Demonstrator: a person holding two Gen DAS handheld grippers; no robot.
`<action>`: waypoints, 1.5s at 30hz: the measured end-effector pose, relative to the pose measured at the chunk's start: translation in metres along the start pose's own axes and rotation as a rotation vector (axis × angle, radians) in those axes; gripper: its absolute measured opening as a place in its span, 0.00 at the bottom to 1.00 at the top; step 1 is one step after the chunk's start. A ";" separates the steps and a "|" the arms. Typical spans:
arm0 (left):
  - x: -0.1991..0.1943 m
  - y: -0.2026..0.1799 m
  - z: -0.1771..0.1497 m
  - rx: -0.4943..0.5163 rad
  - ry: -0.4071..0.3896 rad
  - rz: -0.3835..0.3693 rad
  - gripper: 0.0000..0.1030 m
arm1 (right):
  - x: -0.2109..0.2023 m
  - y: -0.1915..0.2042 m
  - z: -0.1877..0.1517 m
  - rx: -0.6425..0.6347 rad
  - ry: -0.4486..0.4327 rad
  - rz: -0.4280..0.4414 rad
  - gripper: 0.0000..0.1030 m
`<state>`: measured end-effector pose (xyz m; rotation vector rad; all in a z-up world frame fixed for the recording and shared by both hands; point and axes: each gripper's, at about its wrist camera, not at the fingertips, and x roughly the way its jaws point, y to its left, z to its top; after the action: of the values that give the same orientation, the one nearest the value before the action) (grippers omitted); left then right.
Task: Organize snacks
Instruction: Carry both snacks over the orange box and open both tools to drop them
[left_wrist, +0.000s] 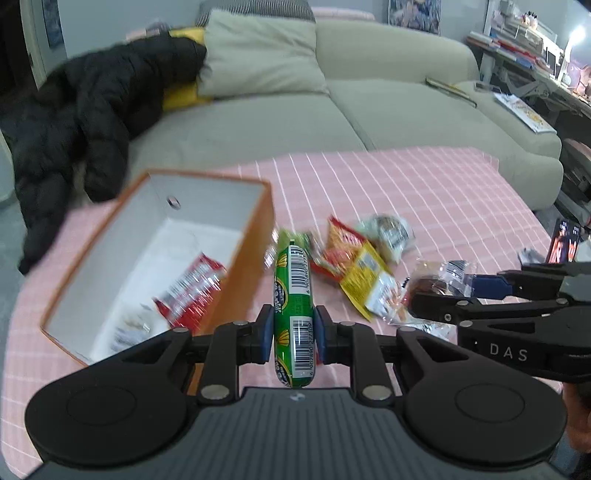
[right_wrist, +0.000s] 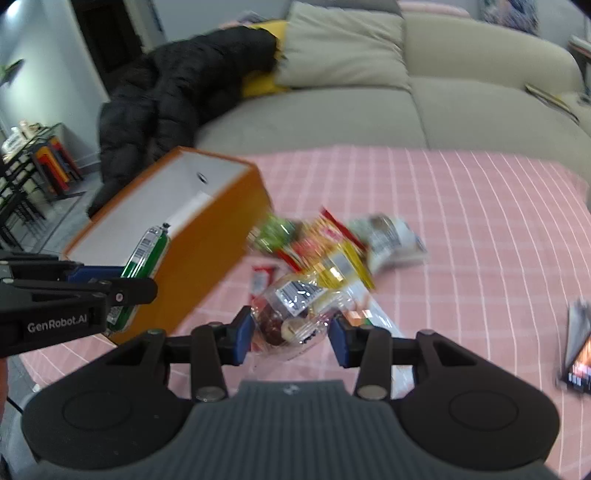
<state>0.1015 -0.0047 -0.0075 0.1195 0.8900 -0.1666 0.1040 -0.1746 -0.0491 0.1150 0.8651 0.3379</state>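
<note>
Left tool (left_wrist: 294, 332) — green sausage (left_wrist: 293, 295); orange box (left_wrist: 255, 236) — red packet (left_wrist: 192, 290).

I read "DAS" in pale letters on the side of the right gripper (left_wrist: 476, 291), and "GenRobot.AI" on the side of the left gripper (right_wrist: 110, 284). The green sausage (left_wrist: 293, 306) carries barcodes, but I cannot make out their digits.

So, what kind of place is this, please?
Most likely a home living room. A beige sofa with a cushion and a black puffer jacket stands behind a low table under a pink checked cloth, beside a cluttered desk.
</note>
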 end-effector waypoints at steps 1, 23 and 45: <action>-0.004 0.004 0.004 0.002 -0.013 0.005 0.24 | -0.001 0.005 0.007 -0.019 -0.012 0.009 0.40; 0.057 0.130 0.039 -0.063 0.128 0.106 0.24 | 0.131 0.120 0.099 -0.320 0.076 0.174 0.40; 0.145 0.173 0.002 -0.120 0.426 0.109 0.24 | 0.232 0.169 0.083 -0.647 0.300 0.071 0.41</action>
<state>0.2258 0.1507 -0.1135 0.0927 1.3126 0.0165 0.2647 0.0656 -0.1243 -0.5172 1.0088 0.6978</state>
